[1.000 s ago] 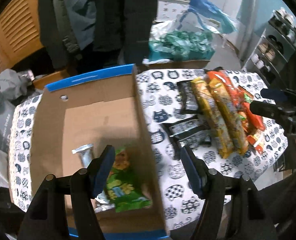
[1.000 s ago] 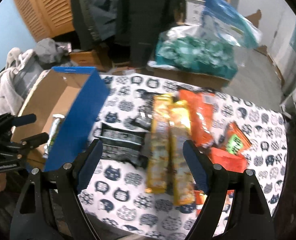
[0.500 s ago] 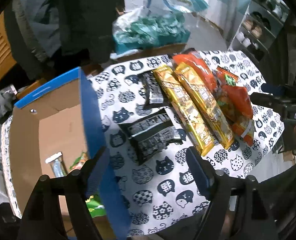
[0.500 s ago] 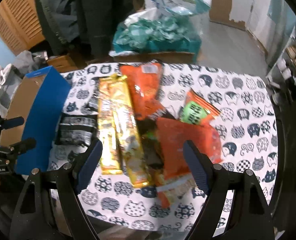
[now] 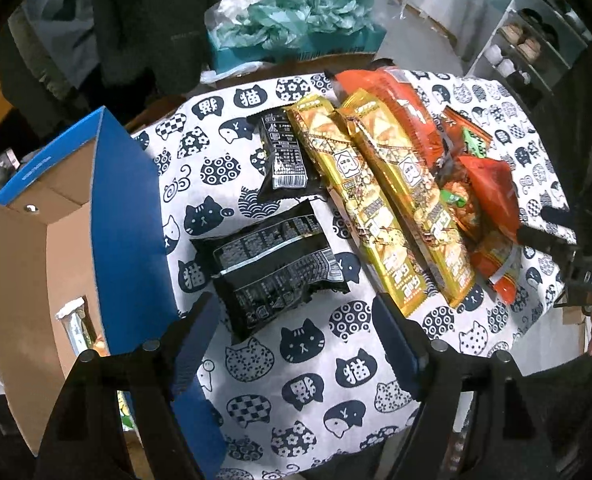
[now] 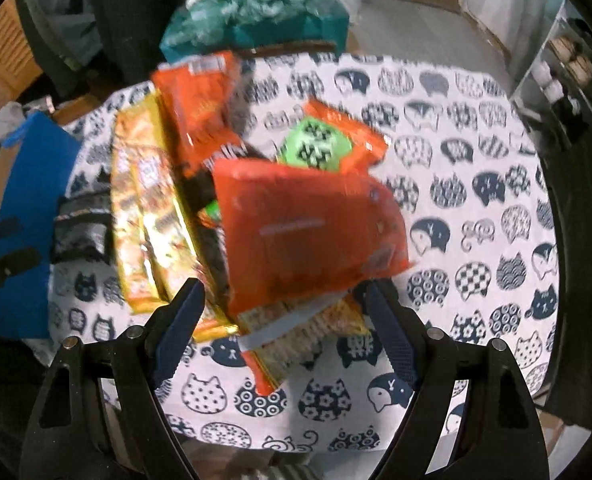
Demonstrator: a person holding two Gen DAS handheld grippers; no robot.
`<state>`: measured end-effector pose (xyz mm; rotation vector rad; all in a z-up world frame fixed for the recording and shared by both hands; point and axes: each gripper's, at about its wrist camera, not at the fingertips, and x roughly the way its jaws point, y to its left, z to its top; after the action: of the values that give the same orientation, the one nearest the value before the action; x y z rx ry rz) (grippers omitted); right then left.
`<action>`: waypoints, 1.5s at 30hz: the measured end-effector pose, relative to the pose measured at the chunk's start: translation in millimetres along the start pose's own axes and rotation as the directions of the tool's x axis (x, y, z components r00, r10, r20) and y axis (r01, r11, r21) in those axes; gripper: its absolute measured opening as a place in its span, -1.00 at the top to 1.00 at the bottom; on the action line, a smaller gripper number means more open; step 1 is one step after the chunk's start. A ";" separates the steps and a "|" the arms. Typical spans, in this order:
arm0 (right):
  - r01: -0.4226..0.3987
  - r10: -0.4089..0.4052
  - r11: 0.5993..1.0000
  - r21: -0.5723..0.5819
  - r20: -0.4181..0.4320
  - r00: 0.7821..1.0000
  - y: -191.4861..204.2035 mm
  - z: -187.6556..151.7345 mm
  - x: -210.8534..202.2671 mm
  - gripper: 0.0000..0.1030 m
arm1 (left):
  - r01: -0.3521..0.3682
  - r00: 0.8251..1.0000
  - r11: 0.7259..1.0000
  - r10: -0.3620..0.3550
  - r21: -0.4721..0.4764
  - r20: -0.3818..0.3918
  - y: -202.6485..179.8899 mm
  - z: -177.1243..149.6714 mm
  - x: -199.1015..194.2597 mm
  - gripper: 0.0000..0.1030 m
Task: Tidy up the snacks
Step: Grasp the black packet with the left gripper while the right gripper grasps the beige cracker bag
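Both tools were empty with jaws spread wide, so my read is this was the reach-for-the-next-snack step. The box (image 5: 128, 216) sat at the left end of the tabletop (image 5: 296, 380), with a silver bar (image 5: 74, 330) already inside. Everything else was still out on the cloth to the right of the box.

The left tool (image 5: 296, 330) hung right over the near edge of the black pack (image 5: 272, 264), which lay just beside the box's blue wall. Seemed like the obvious next grab: drop down, close on that near edge, and swing it left over the wall.

The right tool (image 6: 284, 322) was lined up on the red bag (image 6: 312, 236), farther from the box, on top of the pile past the gold packs (image 6: 148, 216). The bag's crinkly, so I'd pinch the edge.

Only the left view showed inside the box and the second black pack (image 5: 286, 158) clearly. The right view was blurry but showed the green-label pack (image 6: 328, 144) way better.
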<state>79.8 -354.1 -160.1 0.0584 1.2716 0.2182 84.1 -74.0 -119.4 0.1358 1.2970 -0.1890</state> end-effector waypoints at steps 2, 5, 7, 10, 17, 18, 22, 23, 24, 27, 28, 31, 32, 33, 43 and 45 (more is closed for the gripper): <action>0.005 -0.005 1.000 -0.003 -0.022 1.000 -0.3 -2.5 9.5 -0.59 | 0.008 1.000 1.000 -0.008 -0.012 -0.012 -0.3 1.8 5.0 -0.55; 0.003 -0.003 1.000 -0.016 -0.050 0.999 1.5 -4.1 18.9 -0.59 | 0.030 0.999 0.999 -0.031 -0.042 -0.031 1.9 5.2 13.4 -0.55; 0.001 -0.003 1.000 -0.031 -0.067 0.998 3.4 -5.3 23.5 -0.59 | 0.042 0.998 0.997 -0.045 -0.061 -0.044 4.2 8.0 19.8 -0.55; -0.003 -0.003 0.998 -0.055 -0.100 0.995 6.9 -6.9 30.4 -0.60 | 0.050 0.996 0.994 -0.056 -0.094 -0.063 8.5 12.1 29.6 -0.55; 0.035 -0.053 0.992 -0.120 -0.147 0.988 9.7 -14.3 50.6 -0.60 | 0.091 0.986 0.966 -0.121 -0.240 -0.114 26.9 19.9 56.6 -0.55; 0.037 -0.055 0.992 -0.125 -0.150 0.987 8.8 -15.0 52.9 -0.60 | 0.091 0.986 0.964 -0.123 -0.251 -0.116 28.5 20.7 58.9 -0.56; 0.031 -0.049 0.992 -0.122 -0.147 0.988 3.8 -15.7 59.0 -0.60 | 0.085 0.986 0.958 -0.119 -0.272 -0.114 30.3 24.8 66.0 -0.58; 0.031 -0.050 0.992 -0.125 -0.147 0.988 5.1 -15.9 61.8 -0.60 | 0.082 0.987 0.959 -0.117 -0.272 -0.112 29.6 25.9 66.9 -0.62; 0.031 -0.050 0.991 -0.128 -0.148 0.988 4.6 -15.0 64.1 -0.60 | 0.082 0.987 0.960 -0.115 -0.268 -0.111 28.1 27.0 68.5 -0.69; 0.029 -0.051 0.989 -0.143 -0.155 0.987 4.4 -15.6 70.1 -0.60 | 0.069 0.989 0.966 -0.100 -0.250 -0.112 22.2 30.1 72.1 -0.70; 0.029 -0.052 0.989 -0.147 -0.157 0.986 6.2 -15.7 73.6 -0.59 | 0.061 0.989 0.969 -0.091 -0.239 -0.115 20.4 30.5 73.7 -0.71; 0.025 -0.049 0.987 -0.157 -0.151 0.987 2.6 -19.7 80.1 -0.43 | 0.030 0.990 0.983 -0.054 -0.180 -0.128 10.1 32.9 80.5 -0.74; 0.024 -0.047 0.988 -0.155 -0.149 0.988 2.3 -20.2 81.6 -0.35 | 0.018 0.991 0.988 -0.039 -0.154 -0.131 5.1 33.8 81.9 -0.79; 0.022 -0.046 0.988 -0.154 -0.148 0.988 0.9 -20.3 81.7 -0.32 | 0.007 0.991 0.992 -0.024 -0.123 -0.132 0.3 34.4 83.9 -0.82; -0.051 0.033 0.989 -0.137 -0.134 0.990 1.2 -30.5 64.0 -0.12 | -0.087 0.991 0.991 0.097 0.105 -0.093 -44.4 32.1 99.4 -0.85; -0.057 0.039 0.988 -0.143 -0.125 0.991 3.7 -32.5 58.4 -0.12 | -0.106 0.991 0.987 0.115 0.122 -0.070 -47.2 30.9 98.1 -0.57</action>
<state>64.6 -341.7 -224.0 -0.0510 1.3735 0.3603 128.4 -132.6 -205.5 0.3179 1.3509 -0.1666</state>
